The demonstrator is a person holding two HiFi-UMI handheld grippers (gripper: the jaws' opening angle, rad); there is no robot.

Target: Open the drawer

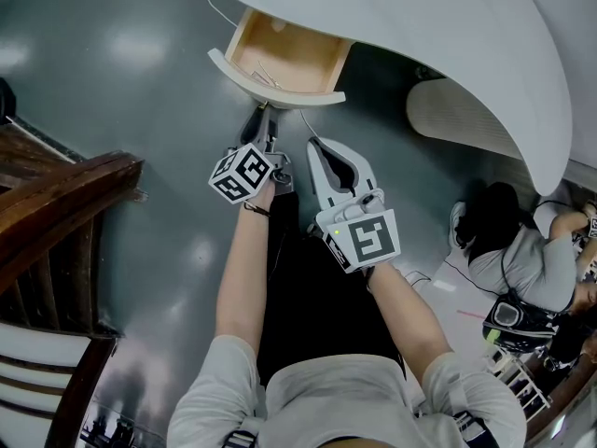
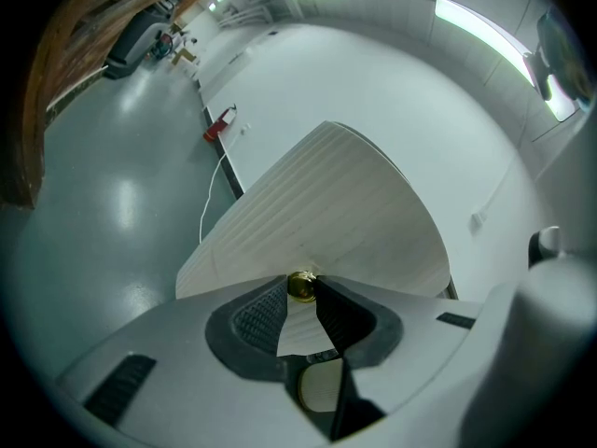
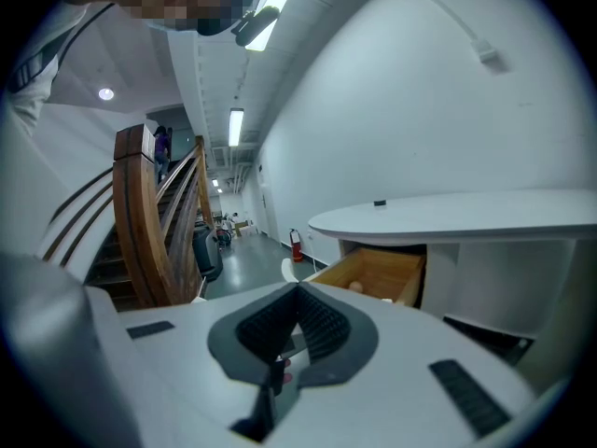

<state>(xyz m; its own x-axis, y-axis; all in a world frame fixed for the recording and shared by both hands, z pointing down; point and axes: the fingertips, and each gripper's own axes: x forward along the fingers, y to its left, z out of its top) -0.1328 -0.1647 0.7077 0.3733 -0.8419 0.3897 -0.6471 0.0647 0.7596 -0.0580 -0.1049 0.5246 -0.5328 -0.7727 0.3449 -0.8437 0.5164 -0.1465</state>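
Note:
Under the white desk top (image 1: 438,26) the drawer (image 1: 289,56) stands pulled out, its wooden inside showing and nearly bare. Its front (image 2: 326,203) is white, curved and ribbed, with a small brass knob (image 2: 300,286). My left gripper (image 1: 261,119) reaches the front's middle and is shut on that knob, one pad on each side. My right gripper (image 1: 314,144) hangs just right of it, short of the drawer, jaws shut with nothing between them. In the right gripper view the drawer (image 3: 378,273) lies ahead of the right gripper (image 3: 298,293).
A wooden stair rail (image 1: 56,203) and a chair (image 1: 47,381) stand at the left. A person (image 1: 522,259) sits on the floor at the right among cables. A red fire extinguisher (image 2: 217,125) stands by the far wall. Grey floor surrounds the desk.

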